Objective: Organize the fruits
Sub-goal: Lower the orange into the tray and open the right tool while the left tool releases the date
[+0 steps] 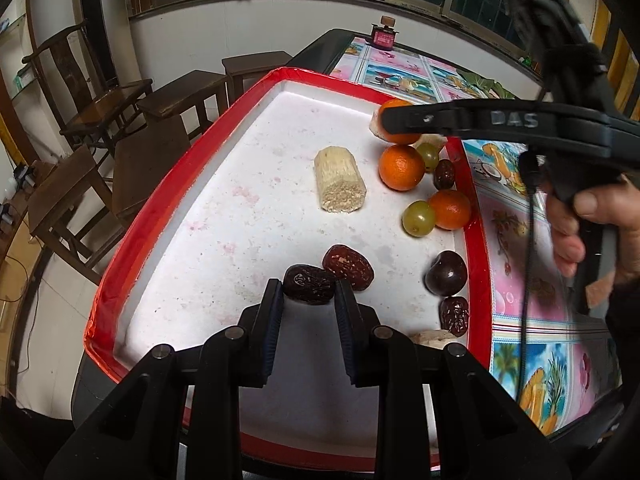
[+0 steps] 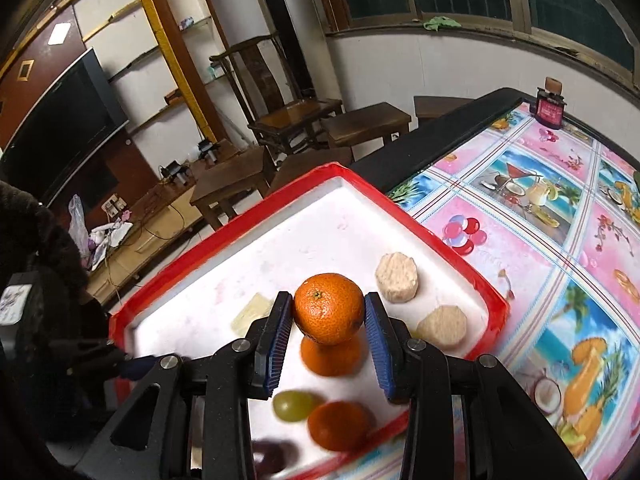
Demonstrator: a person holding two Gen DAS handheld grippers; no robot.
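The right gripper [image 2: 328, 322] is clamping an orange [image 2: 329, 308] between its blue pads, holding it above a red-rimmed white tray [image 2: 452, 250], stem end facing the camera. Beneath it, other fruit is blurring: a second orange [image 2: 331, 356] mostly hidden behind the held one, a third orange [image 2: 338, 426], a green grape [image 2: 295, 405] and a dark fruit [image 2: 272, 456] cut off by the gripper's frame. Two pale cut cylinders [image 2: 397, 283] are lying near the tray's right rim, flat faces toward the lens; a third pale piece [image 2: 251, 314] is partly hidden behind the left finger.

In the left wrist view, the left gripper [image 1: 309, 292] is closing on a wrinkled date [image 1: 309, 289], pads at either end, the date's long axis running across the jaws, resting at tray level. A second date [image 1: 348, 267] is touching it, angled toward lower right. The tray's near rim is cut off by the gripper's body. The right gripper's finger [image 1: 472, 118] is crossing the upper right, covering much of its orange [image 1: 396, 120]. A pale cane piece [image 1: 339, 179] is lying mid-tray, long axis pointing away from the camera. A dark plum [image 1: 446, 273] and another date [image 1: 455, 315] are sitting along the right rim. A person's hand [image 1: 580, 224] is squeezing the right gripper's handle at the frame edge.
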